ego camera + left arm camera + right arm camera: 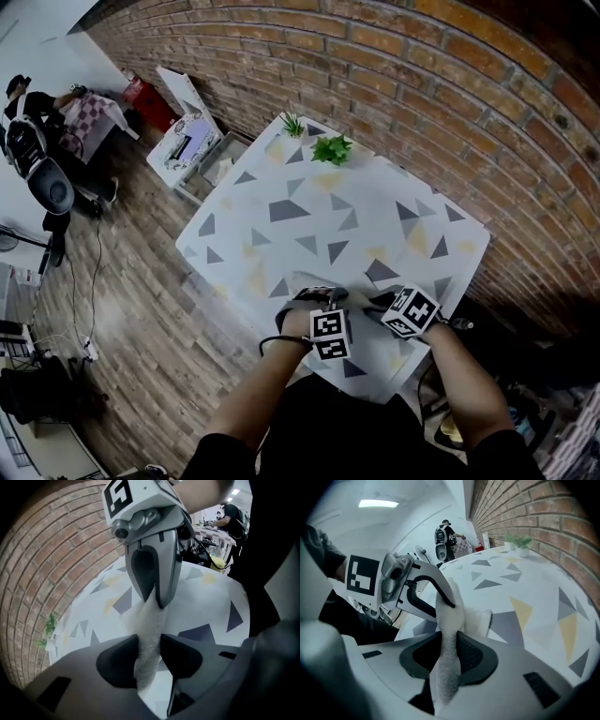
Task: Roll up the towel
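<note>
Clamping one towel [151,616] (white, bunched between them), two grippers, left gripper [149,638] and right gripper [449,637], point down side by side over one table [375,216].

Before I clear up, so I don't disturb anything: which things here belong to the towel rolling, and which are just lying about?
In the job: towel, left claw, right claw (both pinching it), table.
Lying about: two small potted plants at the table's far edge.
</note>
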The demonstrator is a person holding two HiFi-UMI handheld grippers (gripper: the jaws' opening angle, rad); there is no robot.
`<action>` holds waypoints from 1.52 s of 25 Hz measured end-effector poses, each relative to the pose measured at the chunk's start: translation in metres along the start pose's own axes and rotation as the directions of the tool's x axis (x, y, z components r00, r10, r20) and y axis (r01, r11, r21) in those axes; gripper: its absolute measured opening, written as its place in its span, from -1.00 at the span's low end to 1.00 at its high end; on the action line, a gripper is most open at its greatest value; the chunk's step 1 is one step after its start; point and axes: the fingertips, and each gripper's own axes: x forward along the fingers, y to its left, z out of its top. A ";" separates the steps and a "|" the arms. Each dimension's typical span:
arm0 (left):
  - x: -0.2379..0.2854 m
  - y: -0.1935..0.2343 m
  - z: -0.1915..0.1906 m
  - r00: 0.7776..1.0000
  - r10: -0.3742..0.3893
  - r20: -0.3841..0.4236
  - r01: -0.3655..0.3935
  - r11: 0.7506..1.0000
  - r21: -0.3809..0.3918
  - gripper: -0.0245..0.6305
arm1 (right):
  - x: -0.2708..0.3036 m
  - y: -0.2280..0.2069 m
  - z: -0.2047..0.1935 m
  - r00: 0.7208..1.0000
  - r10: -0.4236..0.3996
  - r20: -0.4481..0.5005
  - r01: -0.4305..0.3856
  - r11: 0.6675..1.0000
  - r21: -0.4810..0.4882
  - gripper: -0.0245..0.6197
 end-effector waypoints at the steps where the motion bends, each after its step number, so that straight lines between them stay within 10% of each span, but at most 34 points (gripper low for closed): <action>1: 0.001 -0.002 0.000 1.000 -0.024 -0.005 0.024 1.000 -0.013 -0.46 | -0.002 0.001 0.001 1.000 -0.028 -0.007 0.028 0.999 -0.036 -0.57; 11: -0.005 -0.001 0.002 0.950 -0.308 0.044 0.311 0.945 -0.098 -0.51 | 0.010 0.014 0.006 0.947 -0.319 -0.039 0.288 0.897 -0.337 -0.36; 18: -0.026 0.011 -0.003 0.986 -0.153 0.059 0.142 0.977 0.158 -0.27 | 0.016 0.008 0.016 0.983 -0.172 -0.058 0.171 0.985 -0.014 -0.61; 24: -0.024 -0.009 -0.011 0.984 -0.163 0.074 0.139 0.956 0.259 -0.27 | 0.022 0.022 0.019 0.999 -0.034 -0.011 0.036 0.971 0.235 -0.62; 38: -0.003 0.006 -0.009 0.976 -0.209 0.060 0.191 0.956 0.224 -0.44 | -0.007 0.018 0.025 0.915 -0.404 0.006 0.404 0.913 -0.050 -0.40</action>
